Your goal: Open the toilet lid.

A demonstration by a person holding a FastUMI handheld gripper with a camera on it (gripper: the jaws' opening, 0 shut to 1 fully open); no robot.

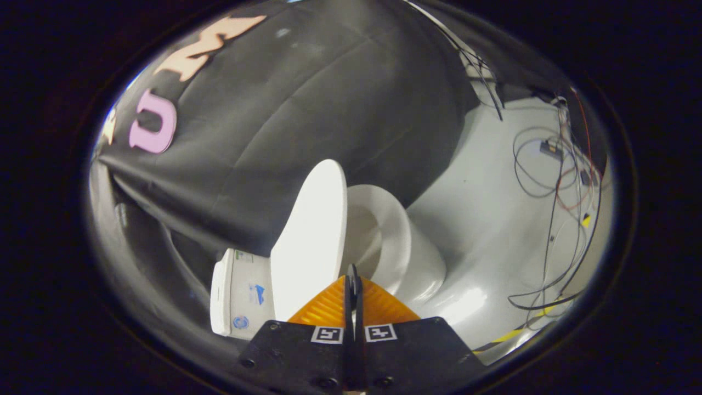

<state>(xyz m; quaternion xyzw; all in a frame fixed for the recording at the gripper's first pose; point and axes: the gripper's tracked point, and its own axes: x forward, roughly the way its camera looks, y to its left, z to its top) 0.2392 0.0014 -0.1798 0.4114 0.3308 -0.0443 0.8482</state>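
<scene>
Standing raised toilet lid (310, 236), tongs (354, 274) closed, empty, cables (554, 181) on floor (493, 219) beyond

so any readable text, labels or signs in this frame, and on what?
None readable.
Stickers on the toilet tank: blue and green marks, too blurred to read.
Square coded markers on the claw, whose fingers are closed together just ahead of the raised toilet lid: patterns, not text.
</scene>
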